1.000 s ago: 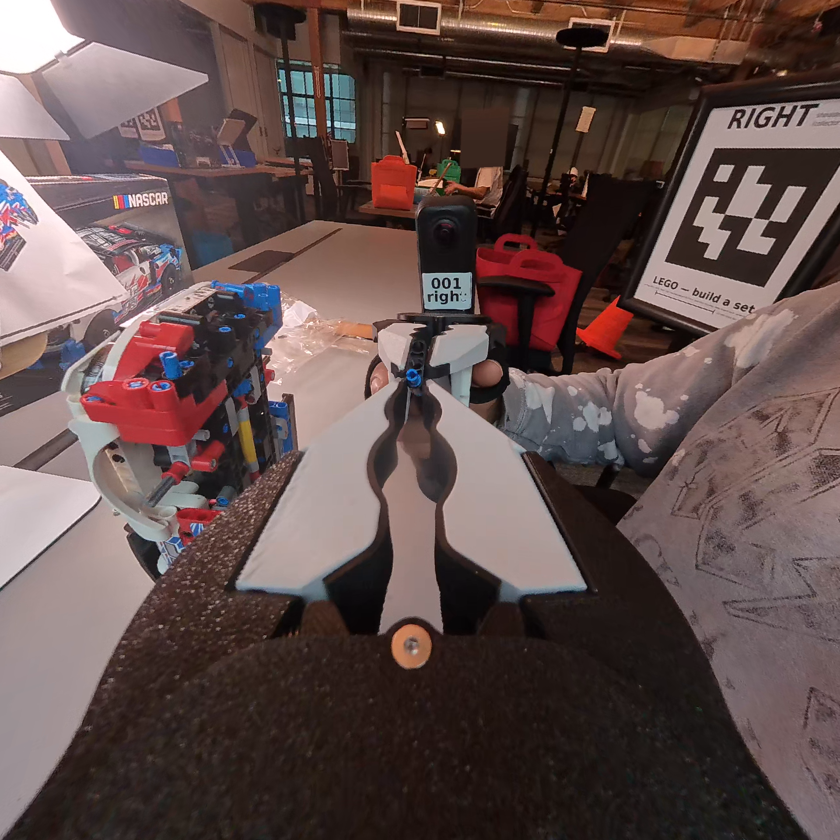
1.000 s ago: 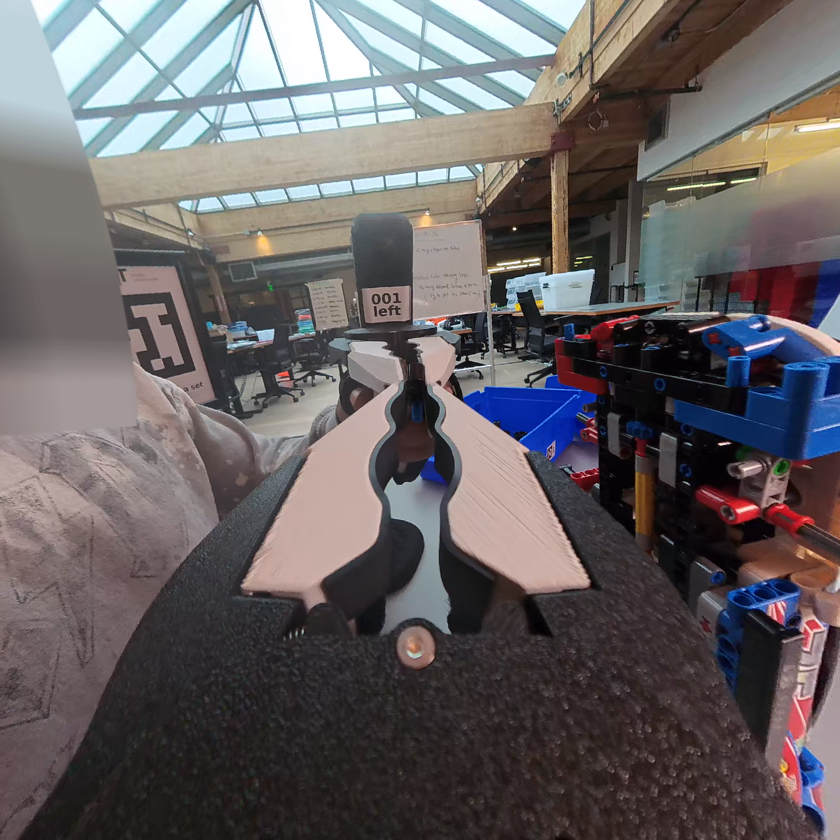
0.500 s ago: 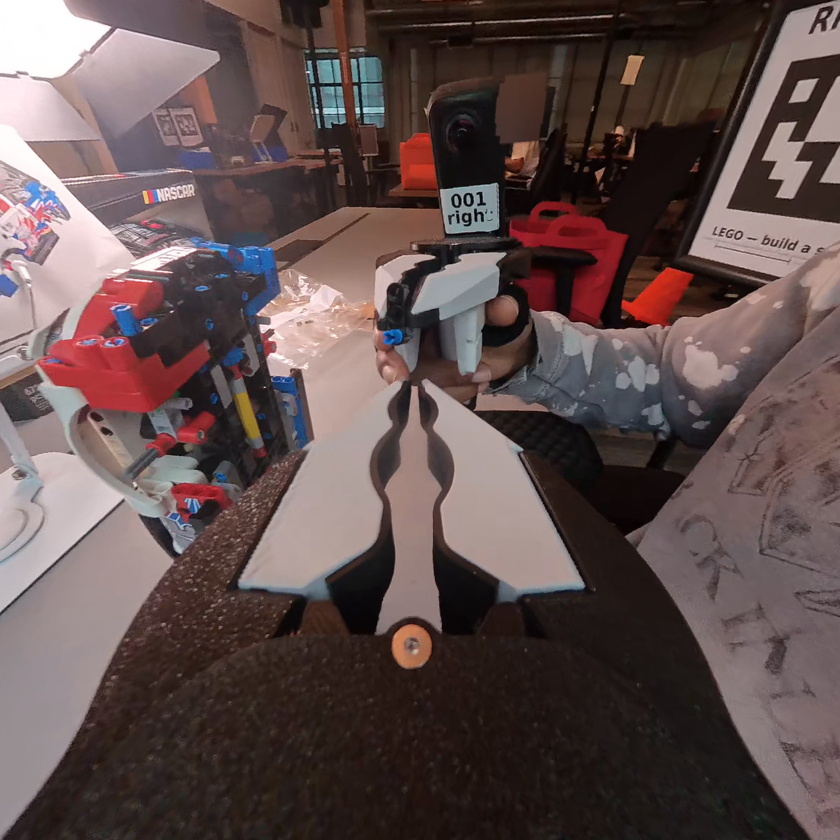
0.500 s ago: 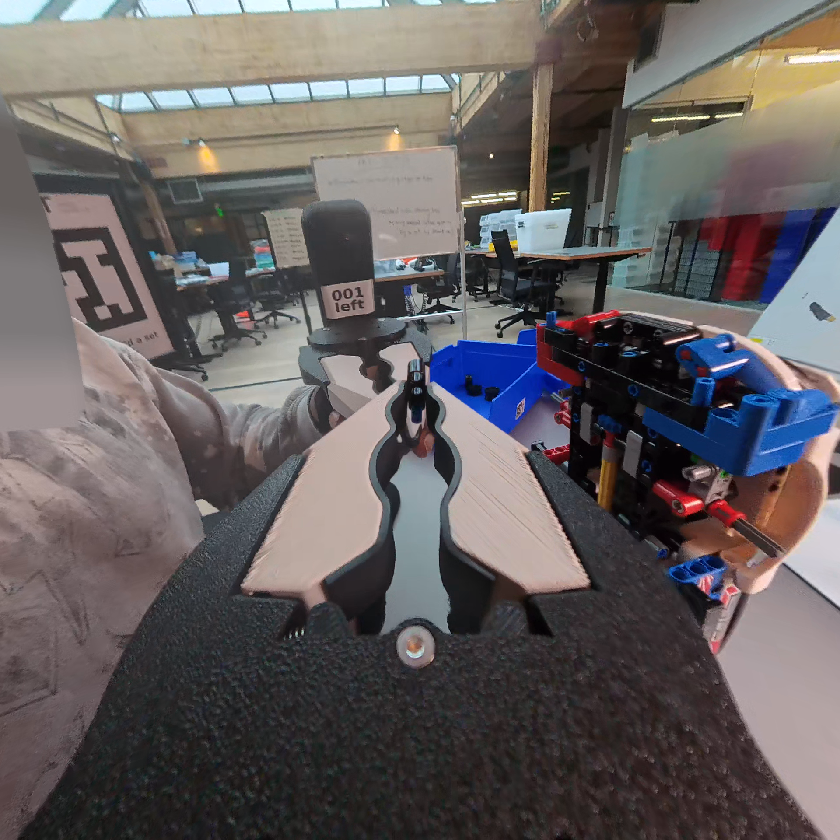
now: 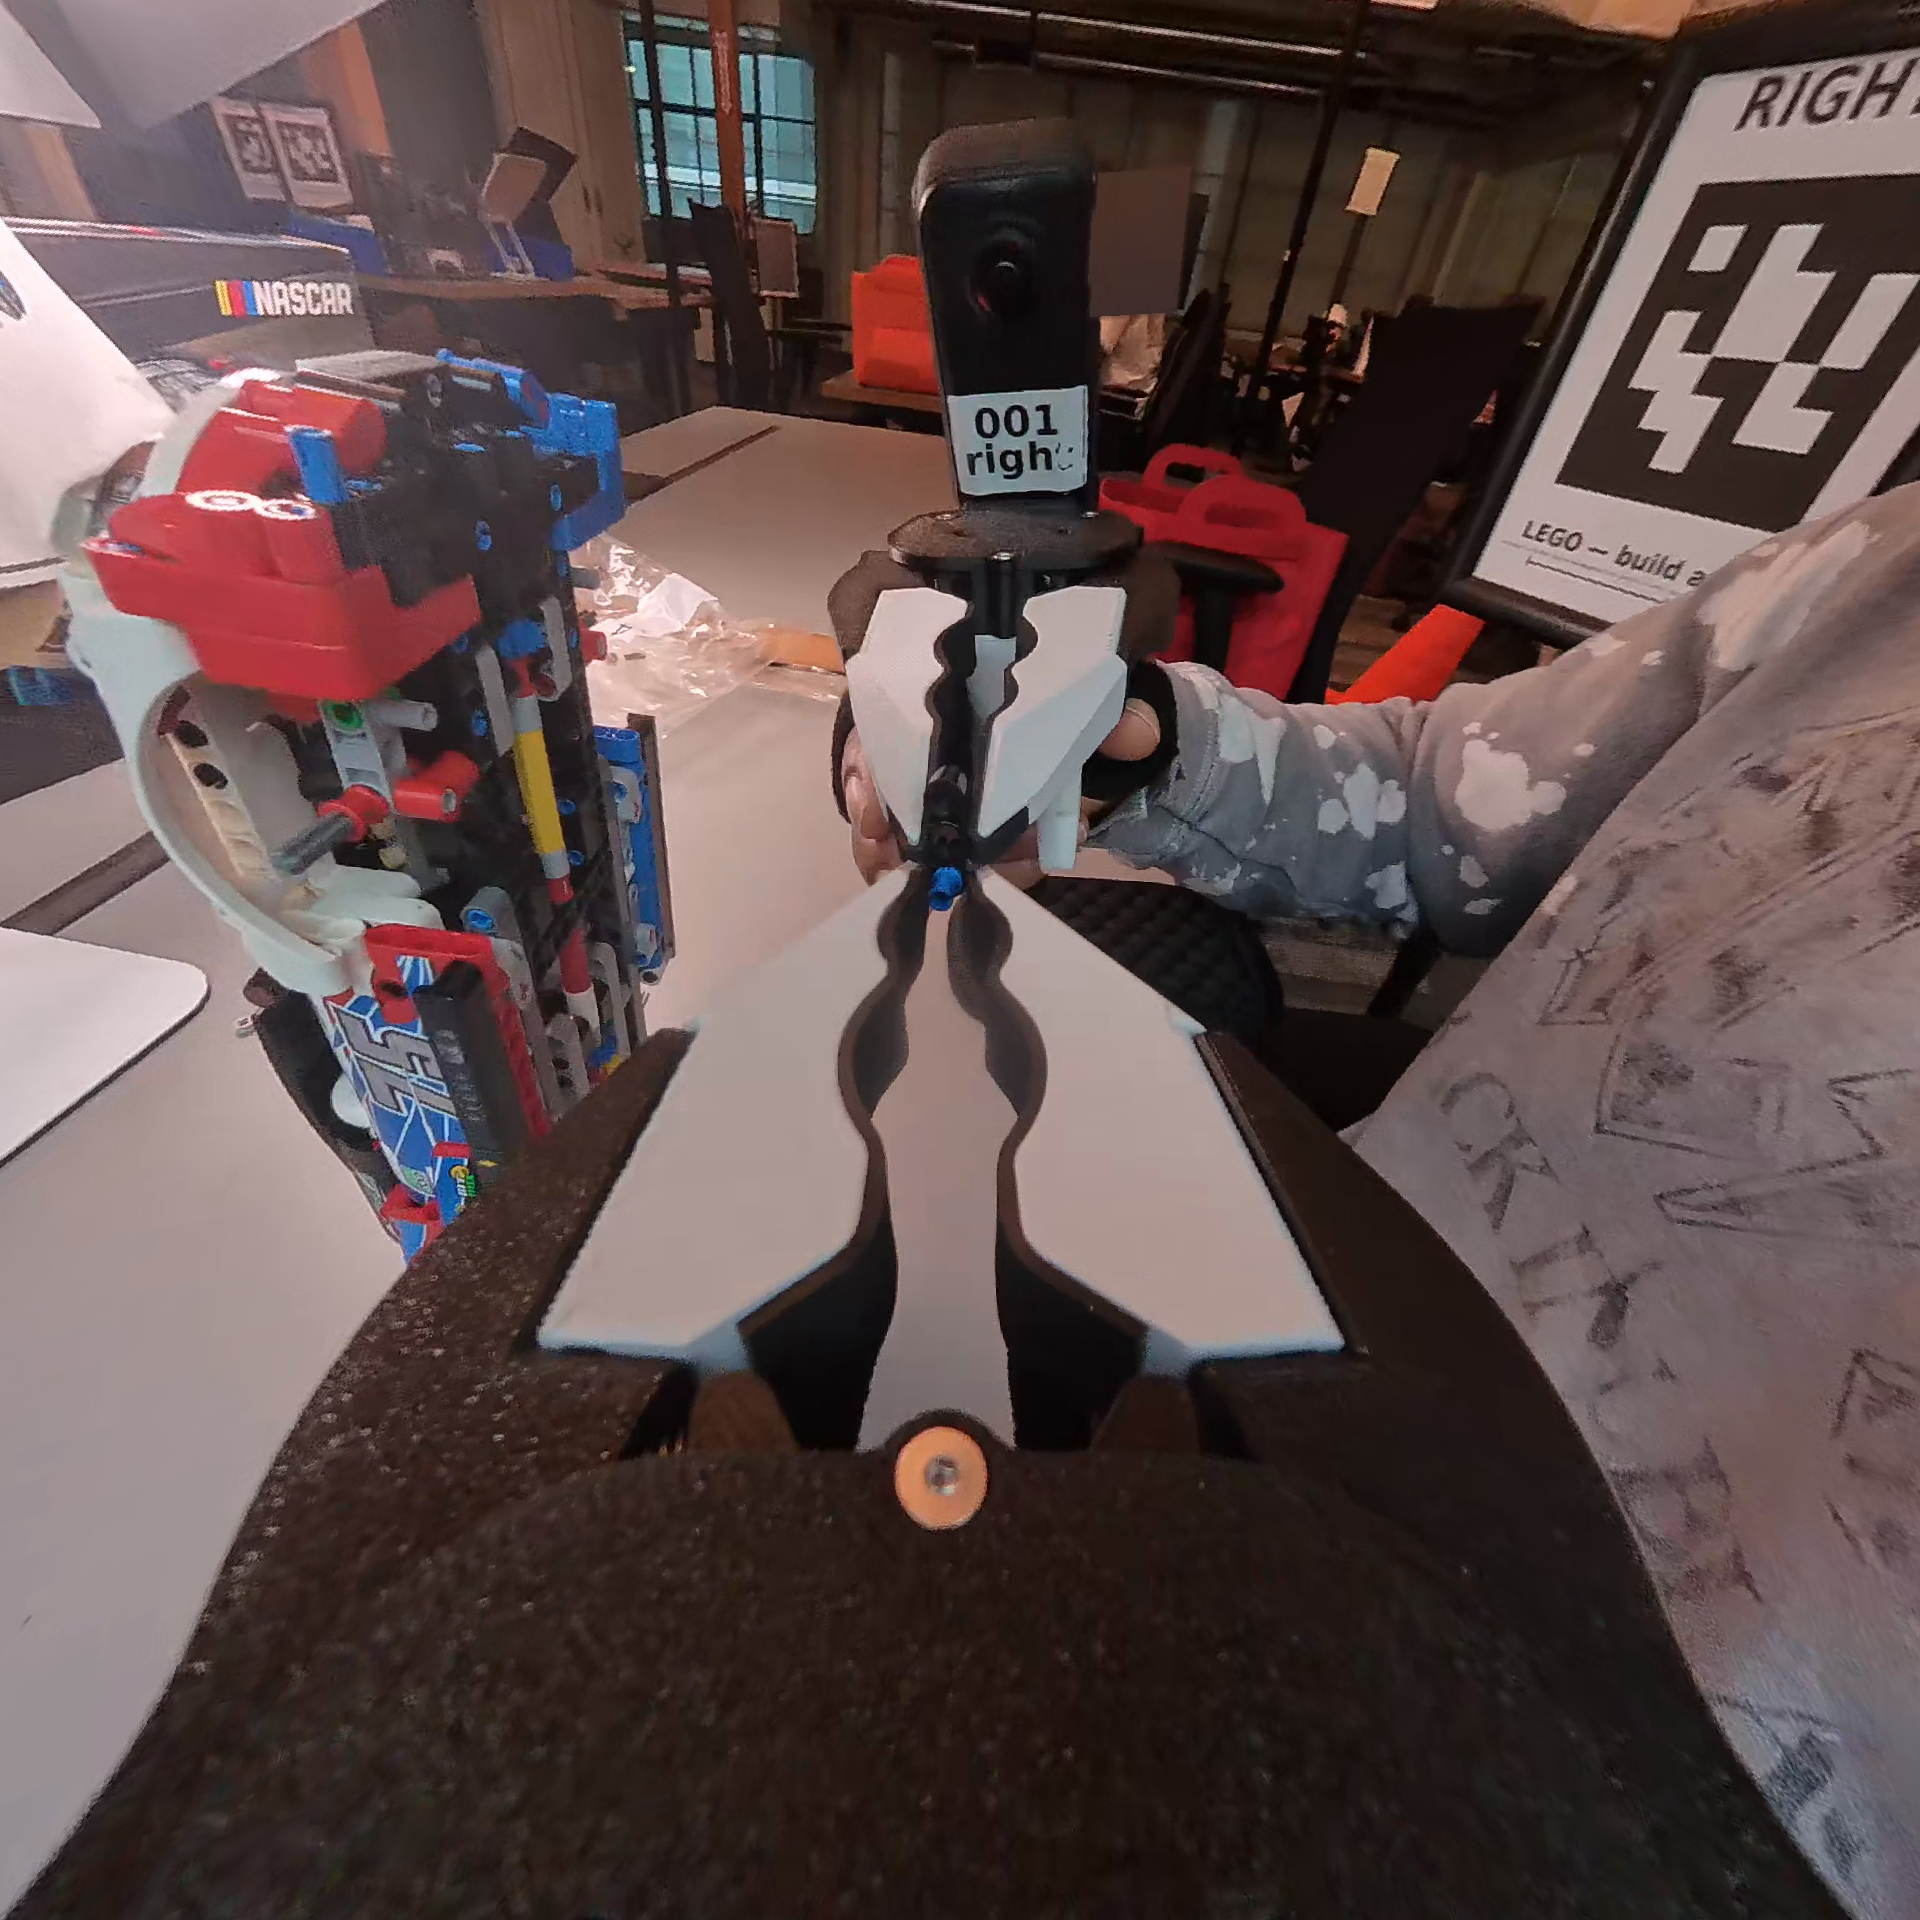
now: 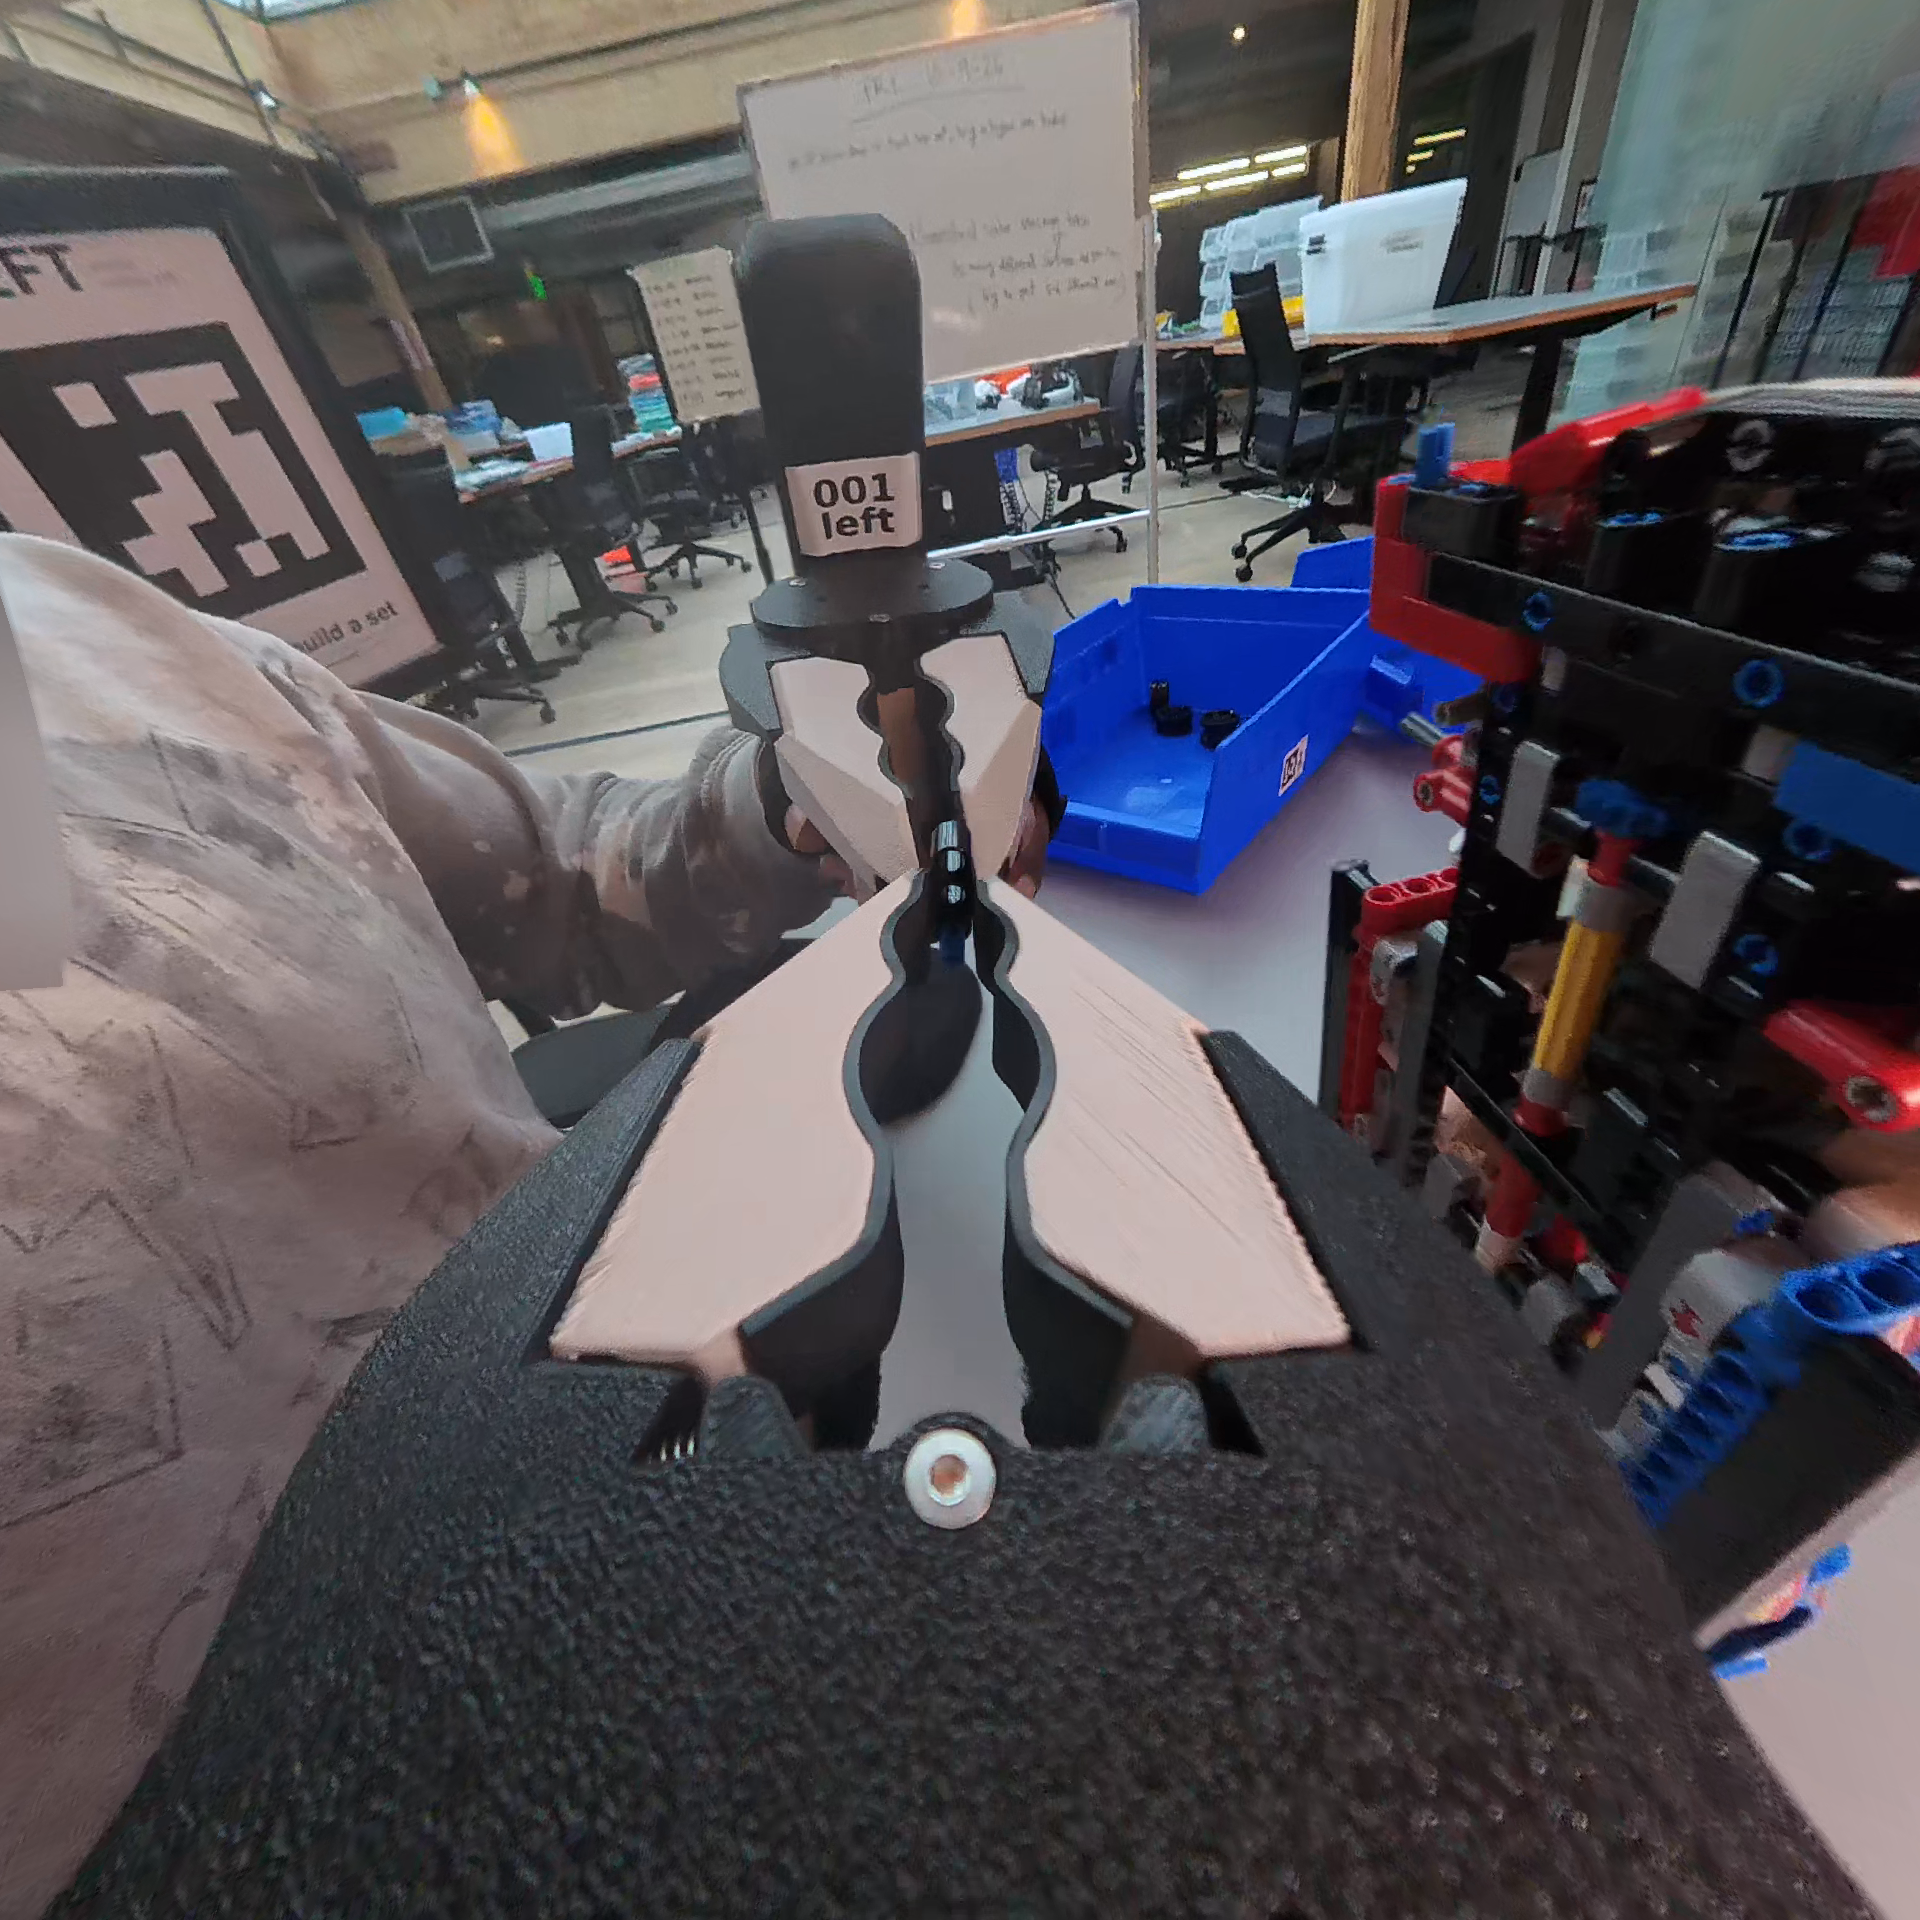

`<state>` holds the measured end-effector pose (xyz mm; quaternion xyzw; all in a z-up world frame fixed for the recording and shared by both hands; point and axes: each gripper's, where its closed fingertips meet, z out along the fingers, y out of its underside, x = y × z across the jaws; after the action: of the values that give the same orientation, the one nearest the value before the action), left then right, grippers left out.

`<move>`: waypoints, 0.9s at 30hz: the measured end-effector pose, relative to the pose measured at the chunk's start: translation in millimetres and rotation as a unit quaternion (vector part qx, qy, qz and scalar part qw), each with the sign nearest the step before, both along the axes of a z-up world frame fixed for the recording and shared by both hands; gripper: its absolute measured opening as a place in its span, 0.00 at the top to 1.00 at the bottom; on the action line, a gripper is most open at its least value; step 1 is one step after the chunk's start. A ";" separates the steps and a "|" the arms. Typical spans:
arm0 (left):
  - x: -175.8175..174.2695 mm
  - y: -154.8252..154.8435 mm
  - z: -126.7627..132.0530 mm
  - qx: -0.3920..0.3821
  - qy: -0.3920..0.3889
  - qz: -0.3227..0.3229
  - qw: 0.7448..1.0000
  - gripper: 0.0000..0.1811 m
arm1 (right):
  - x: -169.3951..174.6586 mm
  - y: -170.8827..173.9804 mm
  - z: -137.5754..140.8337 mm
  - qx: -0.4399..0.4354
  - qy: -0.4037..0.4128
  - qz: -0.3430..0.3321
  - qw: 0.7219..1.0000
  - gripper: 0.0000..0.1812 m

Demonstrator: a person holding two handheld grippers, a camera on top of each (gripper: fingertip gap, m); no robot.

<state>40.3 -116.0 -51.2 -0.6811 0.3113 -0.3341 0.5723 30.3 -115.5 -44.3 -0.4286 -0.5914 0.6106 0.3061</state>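
Note:
My left gripper is shut, and its tips meet the tips of the right gripper head-on above the table. My right gripper is shut on a small black brick piece with a blue pin. The pin sits right at the left gripper's tips; I cannot tell whether they pinch it. The left gripper also shows in the right wrist view. A tall red, black, blue and white brick model stands upright on the table beside both grippers; it also shows in the right wrist view.
The grey table carries crumpled clear plastic, a white sheet and a printed box. A blue bin with a few black parts lies behind the model. The person's sleeve and framed marker boards are close. The tips of both grippers are at nearly the same place.
Half a second ago the right gripper was raised and turned aside with the piece, apart from the left gripper. Now the two grippers are tip to tip again.

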 end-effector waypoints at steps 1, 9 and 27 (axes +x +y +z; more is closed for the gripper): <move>-3.8 -3.6 2.5 -0.002 -0.006 -0.012 1.000 0.97 | -3.5 -3.5 2.2 0.003 -0.003 0.006 1.000 0.96; -26.2 -21.2 9.7 -0.010 0.003 -0.031 0.999 0.97 | -26.6 -21.1 11.4 0.005 -0.015 0.047 0.999 0.96; -5.9 -16.2 -19.2 -0.005 -0.126 0.006 0.992 0.97 | -8.6 -15.7 -18.8 -0.144 -0.033 0.048 0.988 0.97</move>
<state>34.4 -132.1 -70.5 -0.6383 0.2306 -0.4153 0.6058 21.7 -131.3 -63.0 -0.4594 -0.5268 0.6890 0.1916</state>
